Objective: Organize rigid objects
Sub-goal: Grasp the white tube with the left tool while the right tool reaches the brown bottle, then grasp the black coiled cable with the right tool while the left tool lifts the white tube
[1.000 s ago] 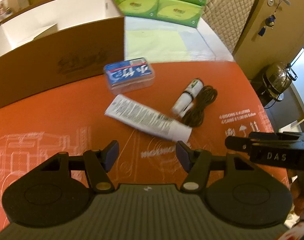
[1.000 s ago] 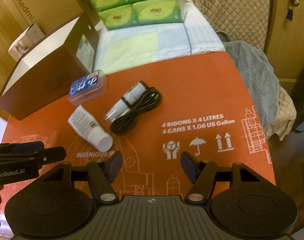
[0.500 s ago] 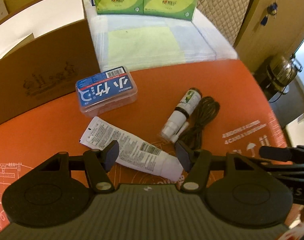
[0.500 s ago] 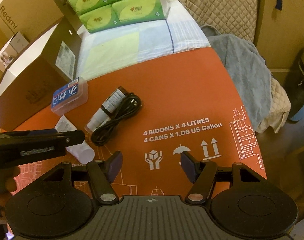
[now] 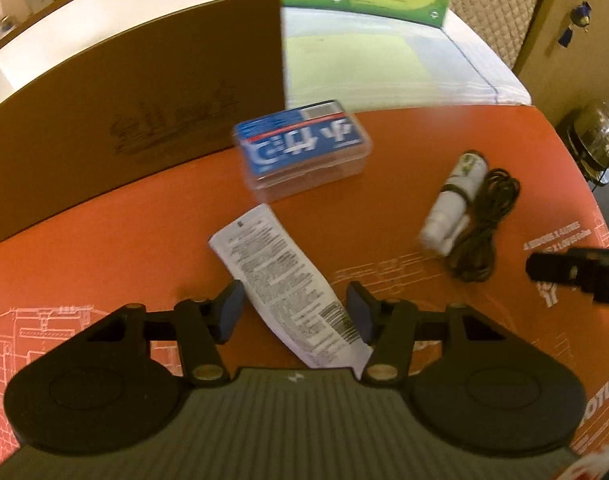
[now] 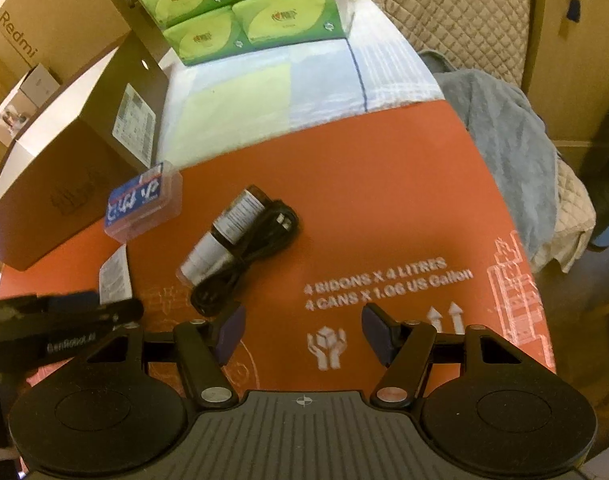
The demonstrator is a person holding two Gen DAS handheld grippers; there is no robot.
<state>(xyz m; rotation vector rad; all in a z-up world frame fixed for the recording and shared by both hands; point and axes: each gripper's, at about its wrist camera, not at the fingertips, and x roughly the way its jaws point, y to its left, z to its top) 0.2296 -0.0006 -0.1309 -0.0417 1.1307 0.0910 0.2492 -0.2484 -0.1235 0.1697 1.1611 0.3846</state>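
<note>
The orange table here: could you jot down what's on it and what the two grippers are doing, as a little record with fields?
surface: orange printed mat
container: open brown box, at the mat's far left
items: white tube; clear case with blue label; small bottle touching a coiled black cable
left gripper: open, fingers on either side of the white tube
right gripper: open, holding nothing
</note>
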